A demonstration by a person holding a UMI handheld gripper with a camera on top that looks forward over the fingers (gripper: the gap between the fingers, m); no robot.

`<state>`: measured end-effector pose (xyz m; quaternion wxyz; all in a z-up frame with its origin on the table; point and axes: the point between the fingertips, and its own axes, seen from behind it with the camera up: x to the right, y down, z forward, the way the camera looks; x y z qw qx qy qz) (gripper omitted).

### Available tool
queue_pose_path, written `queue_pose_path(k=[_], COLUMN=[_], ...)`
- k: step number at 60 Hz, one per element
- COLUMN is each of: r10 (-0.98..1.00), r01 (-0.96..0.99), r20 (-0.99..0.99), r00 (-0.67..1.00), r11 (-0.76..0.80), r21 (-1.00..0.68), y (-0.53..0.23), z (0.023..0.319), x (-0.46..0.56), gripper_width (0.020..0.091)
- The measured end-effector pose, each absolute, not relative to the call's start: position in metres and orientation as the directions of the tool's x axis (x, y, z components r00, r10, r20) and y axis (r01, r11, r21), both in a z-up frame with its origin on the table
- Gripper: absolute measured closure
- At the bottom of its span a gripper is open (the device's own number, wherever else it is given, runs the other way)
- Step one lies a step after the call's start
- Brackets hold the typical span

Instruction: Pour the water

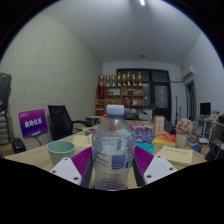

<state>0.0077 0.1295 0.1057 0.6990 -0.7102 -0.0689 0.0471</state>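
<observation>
Clenched in my jaws (pixel 111 168), the bottle (pixel 113 147) stands upright, capped; cup (pixel 61 151) at nine o'clock; I'd uncap, then tilt slowly over its rim.

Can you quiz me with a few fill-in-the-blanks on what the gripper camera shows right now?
1. The clear water bottle stands between the gripper's two ____.
2. The bottle's cap is ____ in colour.
3. The green ____ stands on the table beside the bottle.
4. The bottle is upright, so pouring has ____ begun.

Missing words: fingers; white; cup; not
</observation>
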Motion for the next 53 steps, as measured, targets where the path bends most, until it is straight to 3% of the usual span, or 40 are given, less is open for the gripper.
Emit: queue_pose_path(k=[7,11,19,32,53], r10=[0.163,0.156,0.166,0.114,0.078], r01=[0.072,0.041,-0.021,0.038,0.121], r20=[0.058,0.033,-0.035,0.022,0.118], r00=[0.985,0.987,0.985,0.993,0.990], r11=[-0.077,-0.048,-0.086,-0.141,-0.035], r21=[-0.994,-0.998,-0.996,-0.989,-0.992], y=[0.122,0.106,0.060,-0.051,-0.210], z=[0.098,0.111,0.114,0.103,0.131], x=[0.012,0.019,0.021,0.037,0.035], gripper_width=[0.0310,0.0253,0.0255,0.0268,0.0261])
